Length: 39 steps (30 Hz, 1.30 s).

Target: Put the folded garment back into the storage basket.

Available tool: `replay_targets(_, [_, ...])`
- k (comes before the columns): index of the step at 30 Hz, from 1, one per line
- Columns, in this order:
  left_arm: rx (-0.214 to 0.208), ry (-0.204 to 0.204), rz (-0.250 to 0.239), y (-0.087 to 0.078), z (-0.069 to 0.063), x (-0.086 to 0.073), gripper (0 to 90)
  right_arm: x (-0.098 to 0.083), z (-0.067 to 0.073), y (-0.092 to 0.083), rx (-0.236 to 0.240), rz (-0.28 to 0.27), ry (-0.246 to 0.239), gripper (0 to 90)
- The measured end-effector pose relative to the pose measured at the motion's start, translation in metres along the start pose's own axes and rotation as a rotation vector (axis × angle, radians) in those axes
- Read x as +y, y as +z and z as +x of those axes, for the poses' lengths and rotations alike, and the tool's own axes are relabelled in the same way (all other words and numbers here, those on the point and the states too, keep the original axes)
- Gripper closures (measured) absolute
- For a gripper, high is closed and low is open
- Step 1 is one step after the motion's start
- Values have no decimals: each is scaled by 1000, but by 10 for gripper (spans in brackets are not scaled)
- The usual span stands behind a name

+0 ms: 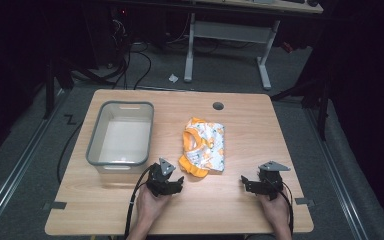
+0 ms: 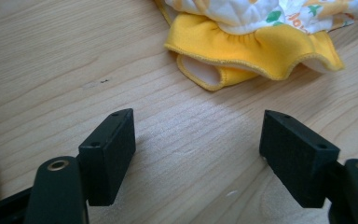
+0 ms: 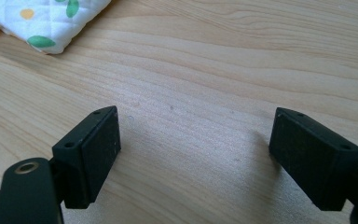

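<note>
Orange-trimmed garment: the folded white quilted cloth with orange ruffle (image 1: 203, 145) lies mid-surface, right of the grey plastic bin (image 1: 120, 133)
Left gripper (image 1: 174, 184): low over the light wooden surface (image 1: 240, 130), held from behind, fingers spread, nothing between, aimed at the ruffle just beyond
Right gripper (image 1: 246, 183): low, apart from the cloth, fingers spread over bare wood

- Left gripper (image 1: 172, 183) sits low and left of centre in the high view, held by the left hand (image 1: 150, 206) rising from the bottom edge; its jaws stand wide apart with nothing between them.
- Right gripper (image 1: 250, 184) sits lower right, gripped by the right hand (image 1: 276, 210); jaws spread wide, nothing between.
</note>
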State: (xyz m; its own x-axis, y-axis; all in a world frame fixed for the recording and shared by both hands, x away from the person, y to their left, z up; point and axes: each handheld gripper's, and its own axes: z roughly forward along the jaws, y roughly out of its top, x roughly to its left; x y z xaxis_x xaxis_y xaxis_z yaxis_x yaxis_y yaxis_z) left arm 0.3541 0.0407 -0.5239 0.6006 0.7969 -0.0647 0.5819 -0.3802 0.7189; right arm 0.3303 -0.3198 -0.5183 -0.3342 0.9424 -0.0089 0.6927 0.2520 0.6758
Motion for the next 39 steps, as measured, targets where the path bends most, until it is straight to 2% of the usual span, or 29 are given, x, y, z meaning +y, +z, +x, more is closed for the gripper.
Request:
replay_targets(5, [-19, -17, 2, -1, 0, 1, 281, 0, 0, 0, 0, 1, 2, 165])
replay_targets(11, [-31, -13, -9, -3, -3, 3, 290, 0, 0, 0, 0, 0, 0, 164])
replay_targets(20, [-79, -36, -35, -8, -6, 14, 278, 0, 0, 0, 0, 1, 2, 164])
replay_targets(23, [-79, -37, -33, -9, -6, 17, 277, 0, 0, 0, 0, 0, 0, 164])
replay_targets(30, [-65, 2, -21, -9, -9, 26, 291, 0, 0, 0, 0, 0, 1, 165])
replay_targets(35, [-78, 1, -30, -8, -9, 33, 271, 0, 0, 0, 0, 0, 1, 165])
replay_targets(39, [-79, 20, -23, -6, -11, 40, 261, 0, 0, 0, 0, 0, 0, 165])
